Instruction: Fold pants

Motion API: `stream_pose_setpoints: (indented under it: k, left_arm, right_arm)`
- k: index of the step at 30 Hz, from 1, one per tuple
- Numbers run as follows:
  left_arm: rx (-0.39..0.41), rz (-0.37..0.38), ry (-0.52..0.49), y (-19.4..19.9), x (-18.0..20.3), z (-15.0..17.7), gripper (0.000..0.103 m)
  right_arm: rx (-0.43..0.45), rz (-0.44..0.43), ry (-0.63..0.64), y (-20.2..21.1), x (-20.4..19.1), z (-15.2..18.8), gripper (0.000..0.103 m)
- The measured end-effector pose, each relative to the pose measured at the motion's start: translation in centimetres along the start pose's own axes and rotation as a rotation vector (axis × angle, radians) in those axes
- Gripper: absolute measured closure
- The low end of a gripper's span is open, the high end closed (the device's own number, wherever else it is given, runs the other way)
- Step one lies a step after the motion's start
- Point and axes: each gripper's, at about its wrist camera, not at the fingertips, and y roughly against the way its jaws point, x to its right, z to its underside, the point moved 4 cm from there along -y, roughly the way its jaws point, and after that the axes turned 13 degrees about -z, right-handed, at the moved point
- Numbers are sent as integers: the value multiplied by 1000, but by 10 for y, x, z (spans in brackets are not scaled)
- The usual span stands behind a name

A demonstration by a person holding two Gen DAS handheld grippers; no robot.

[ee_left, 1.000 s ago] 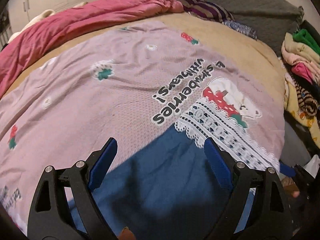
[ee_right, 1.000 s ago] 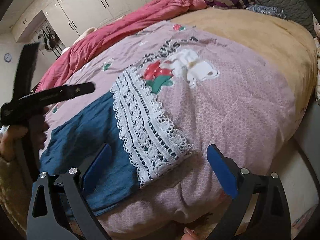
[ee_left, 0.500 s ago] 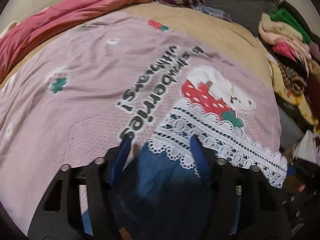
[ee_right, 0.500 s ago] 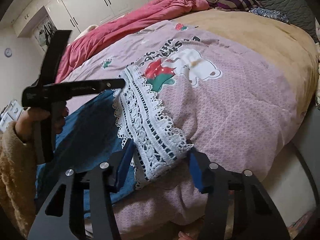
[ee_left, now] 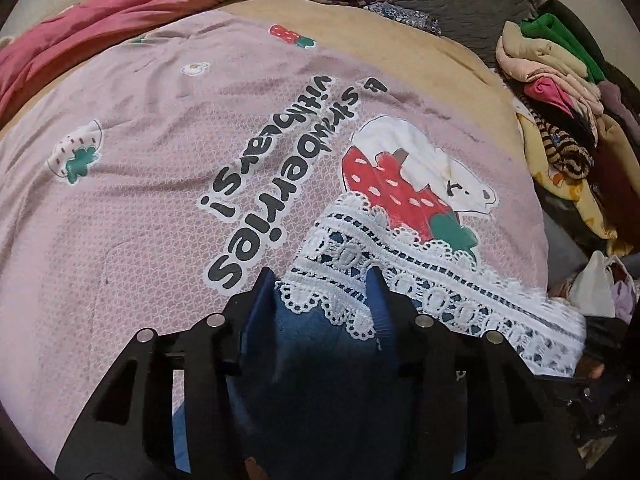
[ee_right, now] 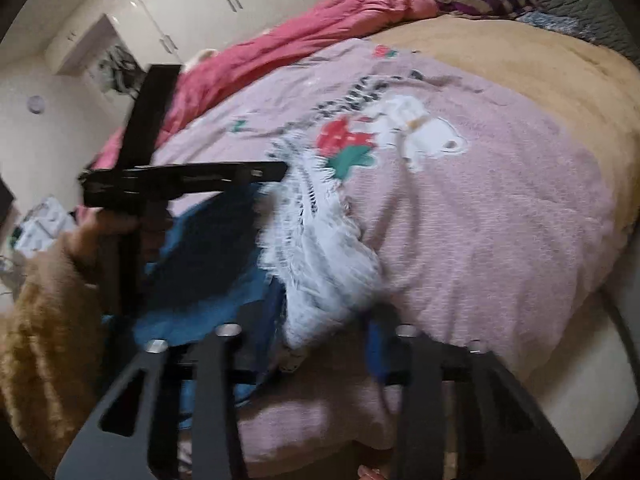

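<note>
1. The blue pants (ee_left: pixel 320 344) with a white lace hem (ee_left: pixel 400 256) are spread on the pink blanket (ee_left: pixel 160 160) at the bed's near edge.
2. The left tongs (ee_left: pixel 320 292), jaws just closing, are clenched on the blue cloth beside the lace.
3. The right tongs (ee_right: pixel 326 316), likewise closing, are clamped on the lace corner (ee_right: pixel 320 272); that view is blurred.

Blue pants (ee_left: pixel 320 344) with white lace hem (ee_left: pixel 420 264); pink strawberry-print blanket (ee_left: pixel 160 184)
</note>
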Motion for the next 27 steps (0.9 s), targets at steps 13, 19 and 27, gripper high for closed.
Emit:
stream_pose_setpoints:
  k: [13, 19, 27]
  left_arm:
    - [-52, 37, 51, -4, -2, 2, 69]
    - [-32, 36, 71, 8, -3, 1, 88]
    - [55, 122, 168, 46, -23, 8, 90]
  right_arm:
    - [-28, -23, -30, -9, 4, 1, 71]
    - [-12, -80, -1, -7, -6, -1, 79]
    - [22, -169, 44, -6, -27, -6, 80]
